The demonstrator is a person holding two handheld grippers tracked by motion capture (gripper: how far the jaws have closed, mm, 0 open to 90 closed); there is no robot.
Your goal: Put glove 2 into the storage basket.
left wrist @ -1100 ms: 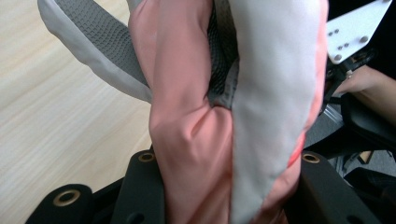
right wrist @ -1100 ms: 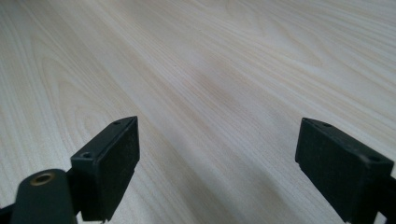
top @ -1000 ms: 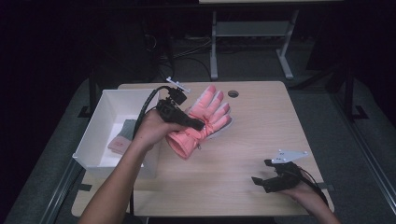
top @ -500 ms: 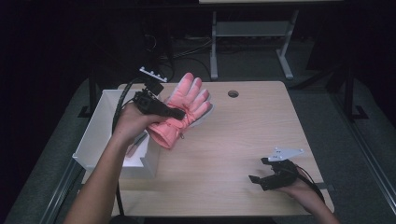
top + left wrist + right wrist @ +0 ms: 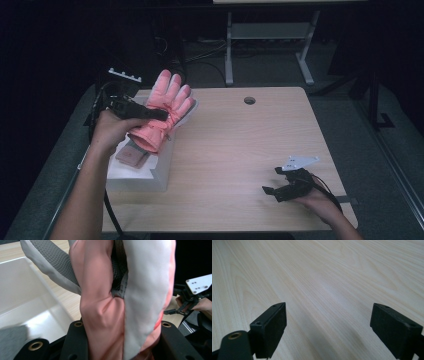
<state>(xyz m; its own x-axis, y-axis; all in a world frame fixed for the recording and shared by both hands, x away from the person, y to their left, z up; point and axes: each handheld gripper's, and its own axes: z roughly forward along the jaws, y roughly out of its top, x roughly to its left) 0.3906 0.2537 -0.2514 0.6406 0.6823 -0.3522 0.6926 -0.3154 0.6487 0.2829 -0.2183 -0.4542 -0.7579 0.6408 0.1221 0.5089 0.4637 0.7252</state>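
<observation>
Pinching the pink glove (image 5: 164, 116) across its cuff end, the left gripper (image 5: 150, 114) holds it aloft over the near edge of the white bin (image 5: 150, 172), glove tips pointing up and away from the fingers (image 5: 75, 342). In the left gripper view the padded pink fabric bulges between the two black fingers, with the grey textured palm side folding off to one side, so the grip bites on soft bulk rather than anything firm. It looks light, thick and floppy; I judge it will sag and twist wherever it is unsupported, and a hold across the cuff or palm, where the padding is thickest, should keep it from slipping. The right gripper (image 5: 280, 189) rests low on the desk (image 5: 240, 150), fingers spread wide with nothing but bare wood between them.
</observation>
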